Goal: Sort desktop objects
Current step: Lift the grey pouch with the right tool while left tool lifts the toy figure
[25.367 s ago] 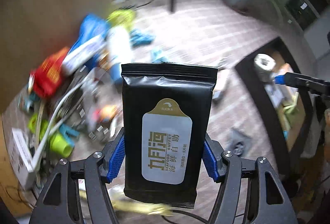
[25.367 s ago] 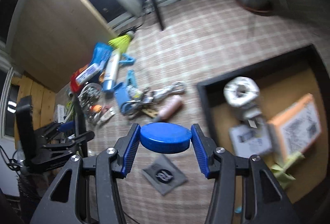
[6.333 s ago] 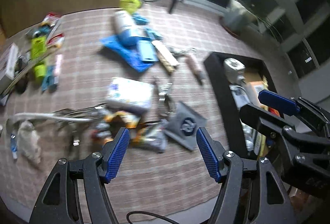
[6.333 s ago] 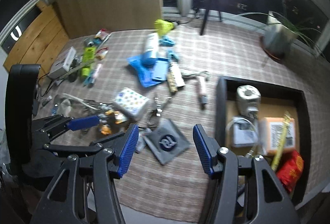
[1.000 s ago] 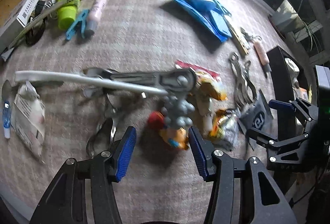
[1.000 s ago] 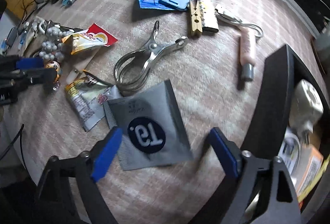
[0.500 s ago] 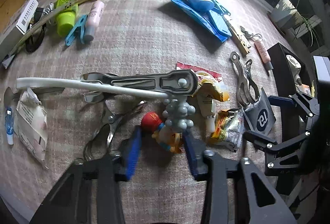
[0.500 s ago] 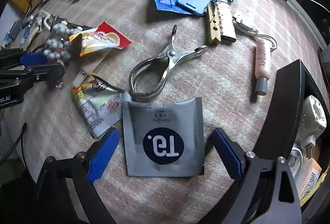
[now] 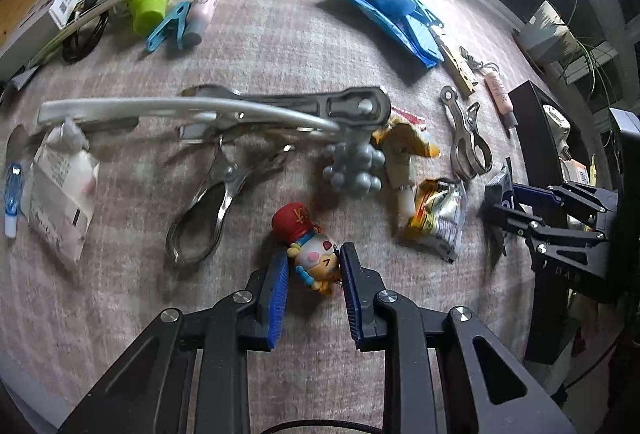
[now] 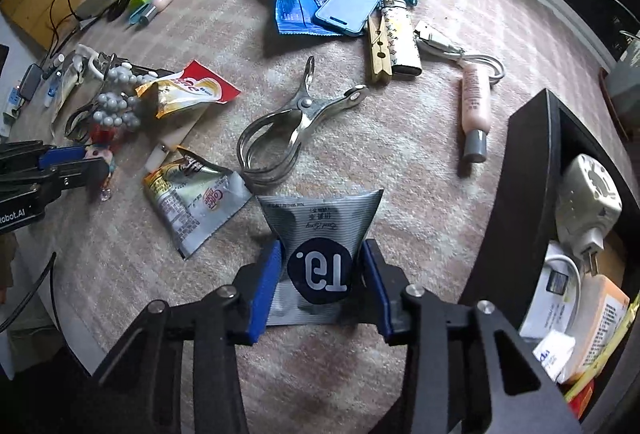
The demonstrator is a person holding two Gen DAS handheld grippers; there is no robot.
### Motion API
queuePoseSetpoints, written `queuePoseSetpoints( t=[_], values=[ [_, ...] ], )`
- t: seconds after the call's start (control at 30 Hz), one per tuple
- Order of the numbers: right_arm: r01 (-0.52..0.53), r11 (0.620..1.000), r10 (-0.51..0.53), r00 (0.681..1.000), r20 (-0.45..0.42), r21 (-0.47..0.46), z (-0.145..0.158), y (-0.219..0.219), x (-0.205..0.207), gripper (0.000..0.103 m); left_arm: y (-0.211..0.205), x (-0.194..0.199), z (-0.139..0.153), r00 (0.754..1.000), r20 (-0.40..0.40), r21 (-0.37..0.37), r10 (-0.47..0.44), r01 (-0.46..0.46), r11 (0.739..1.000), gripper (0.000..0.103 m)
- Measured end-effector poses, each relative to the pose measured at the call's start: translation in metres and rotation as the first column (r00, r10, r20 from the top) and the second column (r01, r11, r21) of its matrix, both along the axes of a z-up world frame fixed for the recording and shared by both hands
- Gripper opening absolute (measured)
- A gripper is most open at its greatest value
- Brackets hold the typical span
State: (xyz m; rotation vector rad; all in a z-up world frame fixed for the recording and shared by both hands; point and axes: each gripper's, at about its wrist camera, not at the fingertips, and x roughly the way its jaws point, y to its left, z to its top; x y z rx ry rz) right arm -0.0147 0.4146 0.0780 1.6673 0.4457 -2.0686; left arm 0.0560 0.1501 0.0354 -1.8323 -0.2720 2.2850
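Observation:
My left gripper (image 9: 314, 266) is shut on a small toy figure (image 9: 310, 246) with a red hat and a pink face, low over the plaid tablecloth (image 9: 280, 46). My right gripper (image 10: 320, 270) is shut on a grey sachet (image 10: 320, 234) with a dark round logo, which buckles between the blue pads. The left gripper also shows at the left edge of the right wrist view (image 10: 68, 158). The right gripper shows at the right of the left wrist view (image 9: 516, 202).
A black tray (image 10: 520, 170) at the right holds a white plug, boxes and packets. Metal clips (image 10: 288, 130), snack sachets (image 10: 196, 194), a grey bead cluster (image 9: 354, 166), tubes (image 10: 476, 102), a lighter (image 10: 400, 34) and blue items (image 10: 344, 10) lie scattered.
My left gripper has closed on the toy figure. My right gripper has closed from wide open onto the grey sachet, squeezing it.

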Motion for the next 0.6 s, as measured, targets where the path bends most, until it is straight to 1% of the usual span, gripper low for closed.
queuePoseSetpoints(
  t=[0.03, 0.07, 0.1, 0.13, 0.2, 0.27, 0.37, 0.4, 0.43, 0.47, 0.5, 0.53, 0.57, 0.6],
  values=[
    [0.013, 1.0, -0.013, 1.0, 0.002, -0.008, 0.003, 0.003, -0.001, 0.034, 0.002, -0.002, 0.001, 1.0, 0.001, 0.002, 0.003, -0.003, 1.0, 0.023],
    [0.026, 1.0, -0.026, 1.0, 0.0, -0.015, 0.006, 0.006, -0.002, 0.028, 0.0, 0.001, 0.003, 1.0, 0.0, 0.005, 0.004, -0.004, 1.0, 0.023],
    [0.04, 0.999, -0.04, 0.999, -0.007, -0.019, 0.01, 0.01, -0.002, 0.017, 0.001, 0.002, 0.004, 1.0, 0.0, 0.007, 0.008, -0.008, 1.0, 0.023],
    [0.046, 0.999, -0.046, 0.999, -0.003, -0.013, 0.012, 0.013, -0.003, 0.002, 0.001, 0.003, 0.005, 1.0, 0.0, 0.007, 0.012, -0.012, 1.0, 0.023],
    [0.058, 0.998, -0.058, 0.998, 0.002, -0.022, 0.016, 0.019, -0.005, 0.001, 0.001, 0.005, 0.007, 1.0, -0.002, 0.011, 0.01, -0.01, 1.0, 0.023],
    [0.062, 0.998, -0.061, 0.998, 0.016, -0.006, 0.012, 0.022, -0.008, 0.001, 0.003, 0.006, 0.008, 1.0, -0.005, 0.002, -0.002, 0.002, 1.0, 0.023],
    [0.08, 0.996, -0.076, 0.994, 0.073, -0.048, 0.013, 0.026, -0.011, 0.002, 0.006, 0.006, 0.007, 1.0, -0.001, -0.003, -0.005, 0.005, 1.0, 0.023],
    [0.088, 0.993, -0.08, 0.992, 0.097, -0.081, 0.017, 0.026, -0.012, 0.006, 0.006, 0.006, 0.007, 1.0, -0.002, -0.004, -0.007, 0.007, 1.0, 0.023],
    [0.085, 0.991, -0.074, 0.992, 0.106, -0.108, 0.021, 0.025, -0.012, 0.02, 0.006, 0.007, 0.007, 1.0, -0.002, -0.005, -0.007, 0.007, 1.0, 0.023],
    [0.069, 0.989, -0.056, 0.994, 0.098, -0.134, 0.027, 0.021, -0.011, 0.042, 0.006, 0.007, 0.007, 1.0, -0.002, -0.005, -0.005, 0.005, 1.0, 0.023],
    [0.045, 0.989, -0.034, 0.996, 0.078, -0.141, 0.033, 0.015, -0.01, 0.053, 0.005, 0.006, 0.006, 1.0, -0.001, -0.003, 0.0, 0.0, 1.0, 0.023],
    [0.0, 0.99, 0.006, 0.999, 0.047, -0.141, 0.039, 0.006, -0.006, 0.065, 0.002, 0.007, 0.007, 1.0, 0.001, -0.001, 0.004, -0.004, 1.0, 0.023],
    [-0.05, 0.99, 0.053, 0.998, 0.021, -0.132, 0.044, -0.005, -0.002, 0.065, 0.001, 0.007, 0.006, 1.0, 0.004, -0.003, 0.006, -0.006, 1.0, 0.023],
    [-0.081, 0.989, 0.083, 0.996, 0.011, -0.124, 0.04, -0.008, 0.032, 0.065, 0.0, 0.007, 0.006, 1.0, 0.005, -0.006, 0.01, -0.01, 1.0, 0.023]
  ],
)
